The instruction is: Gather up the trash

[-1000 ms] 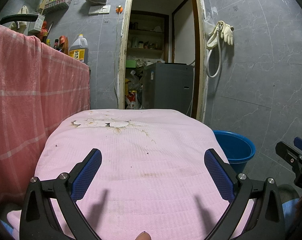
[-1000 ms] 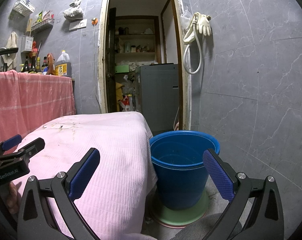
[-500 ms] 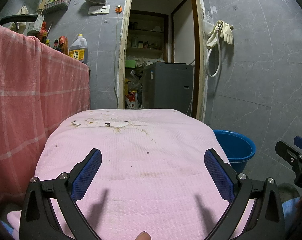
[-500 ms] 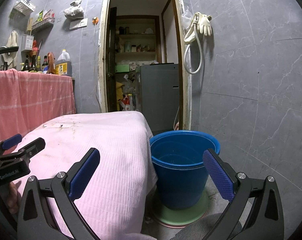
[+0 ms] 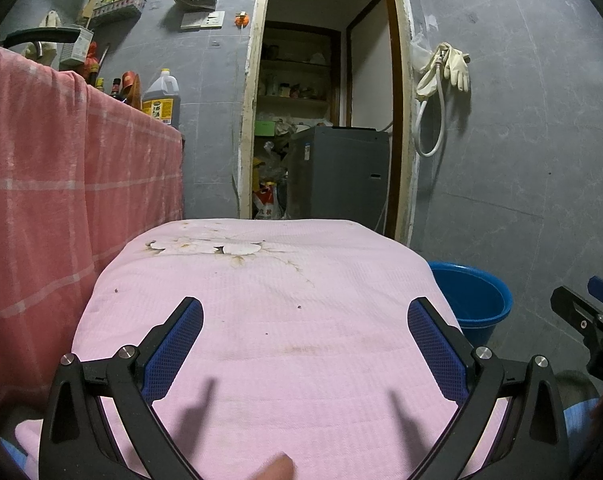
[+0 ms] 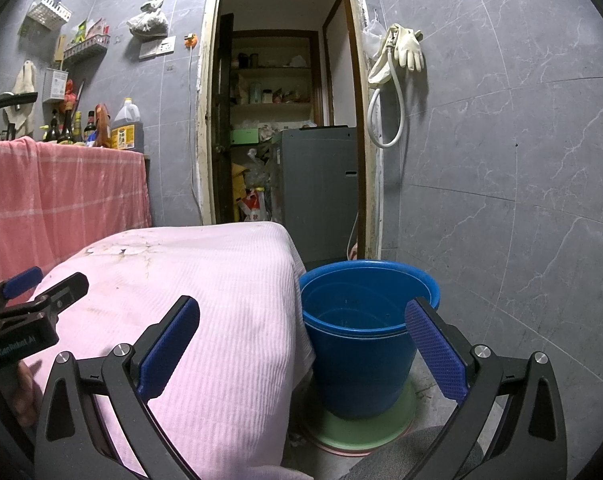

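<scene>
Where both tools [image 5: 304,344] [image 6: 302,344] gape empty, bucket [image 6: 365,340] interior only from right wrist.

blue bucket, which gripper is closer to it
Right. The right gripper hangs just in front of the blue bucket; the left gripper is over the pink cloth, bucket off to its right.

My fingers [image 5: 435,350] carry blue pads with a rough, dimpled rubbery face on matt black plastic frames with shiny metal screws. The pink cloth [image 5: 261,320] under me is ribbed and stained. The blue bucket [image 6: 361,360] looks like smooth, slightly glossy plastic. The grey wall tiles [image 6: 521,160] are polished and marbled.
</scene>
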A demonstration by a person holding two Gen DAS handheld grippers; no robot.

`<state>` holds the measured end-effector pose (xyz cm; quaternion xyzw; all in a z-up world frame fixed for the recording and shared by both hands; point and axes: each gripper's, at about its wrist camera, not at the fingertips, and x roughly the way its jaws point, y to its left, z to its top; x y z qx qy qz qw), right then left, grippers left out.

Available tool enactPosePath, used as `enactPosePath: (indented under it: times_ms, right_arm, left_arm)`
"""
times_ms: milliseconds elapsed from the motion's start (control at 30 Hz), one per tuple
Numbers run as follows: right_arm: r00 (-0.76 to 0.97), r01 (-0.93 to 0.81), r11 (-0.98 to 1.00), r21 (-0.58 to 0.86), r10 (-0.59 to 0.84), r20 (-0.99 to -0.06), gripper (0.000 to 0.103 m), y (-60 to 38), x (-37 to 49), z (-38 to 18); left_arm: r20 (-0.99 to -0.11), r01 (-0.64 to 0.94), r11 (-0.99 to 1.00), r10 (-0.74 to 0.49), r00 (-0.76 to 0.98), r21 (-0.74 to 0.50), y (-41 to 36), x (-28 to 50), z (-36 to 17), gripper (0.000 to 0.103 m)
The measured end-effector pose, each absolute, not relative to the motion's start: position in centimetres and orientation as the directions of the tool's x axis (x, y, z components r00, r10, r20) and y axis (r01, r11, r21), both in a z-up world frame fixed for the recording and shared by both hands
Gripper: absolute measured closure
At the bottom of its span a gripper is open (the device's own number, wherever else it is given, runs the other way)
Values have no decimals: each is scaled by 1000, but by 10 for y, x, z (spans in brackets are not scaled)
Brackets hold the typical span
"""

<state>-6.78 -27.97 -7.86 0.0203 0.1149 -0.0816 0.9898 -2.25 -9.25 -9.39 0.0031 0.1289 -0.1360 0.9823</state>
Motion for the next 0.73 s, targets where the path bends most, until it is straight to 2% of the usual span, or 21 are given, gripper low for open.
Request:
enactPosePath:
  times_ms: [267, 733]
  right_arm:
    - [960, 167, 986, 22, -157, -231, 0, -279, -68, -78]
    - [958, 166, 986, 22, -156, -239, 0, -274, -69, -79]
  left_arm:
    - [-241, 206, 978, -206, 948, -23, -94, -23, -93, 3]
    - [-246, 209, 978, -208, 947, -23, -94, -22, -95, 3]
